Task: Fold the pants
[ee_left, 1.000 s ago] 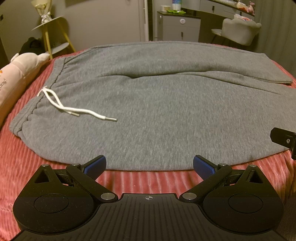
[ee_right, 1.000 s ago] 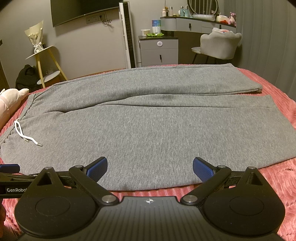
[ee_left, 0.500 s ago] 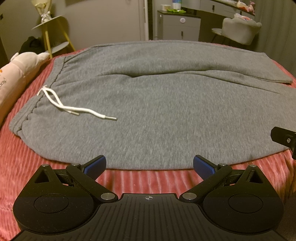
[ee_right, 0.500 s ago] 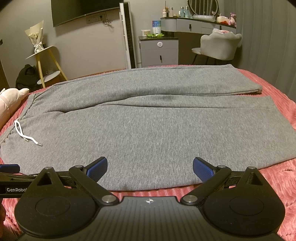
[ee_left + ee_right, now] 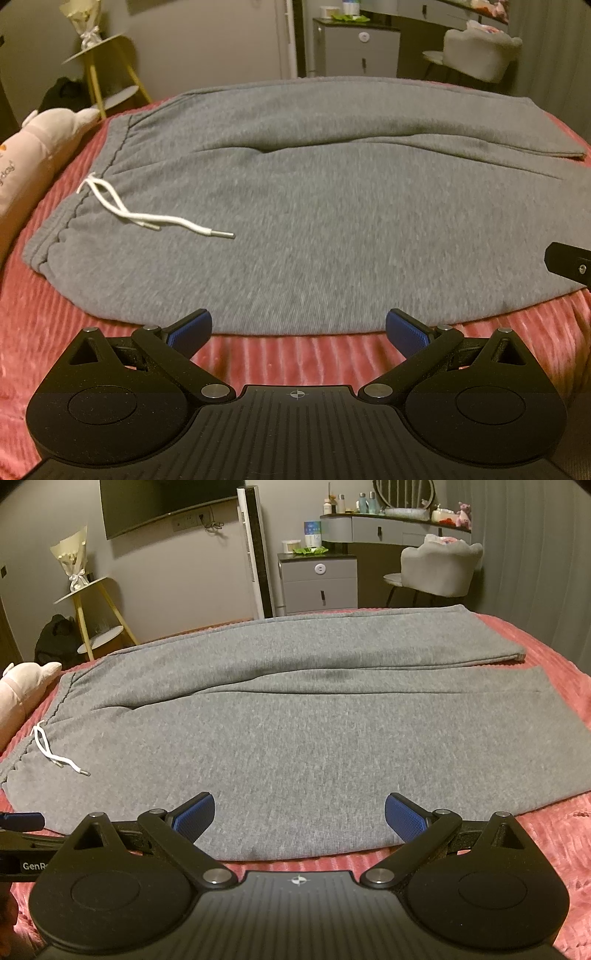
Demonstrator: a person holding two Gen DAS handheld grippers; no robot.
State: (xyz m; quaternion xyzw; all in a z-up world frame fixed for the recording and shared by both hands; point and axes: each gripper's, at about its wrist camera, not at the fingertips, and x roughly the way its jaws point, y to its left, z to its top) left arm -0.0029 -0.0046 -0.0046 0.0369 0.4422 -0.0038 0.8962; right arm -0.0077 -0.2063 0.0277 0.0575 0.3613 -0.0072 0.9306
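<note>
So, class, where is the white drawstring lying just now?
In both views the white drawstring lies on the left, hanging from the waistband onto the grey pants, near the pink plush toy.

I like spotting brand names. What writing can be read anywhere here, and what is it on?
"GenR", cut off: black arm of the left hand-held gripper.
Dark script on the pink plush pillow: unreadable.
Label on the blue-and-white box on the grey cabinet: too small.

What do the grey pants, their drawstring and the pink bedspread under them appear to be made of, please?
Grey sweatpants: likely cotton-blend jersey or fleece, judging by the matte, heathered, finely ribbed knit. Drawstring: white woven cord, apparently with metal tips, since the ends glint. Pink bedspread: soft plush, perhaps chenille or velvet, with raised ribs and a slight sheen.
</note>
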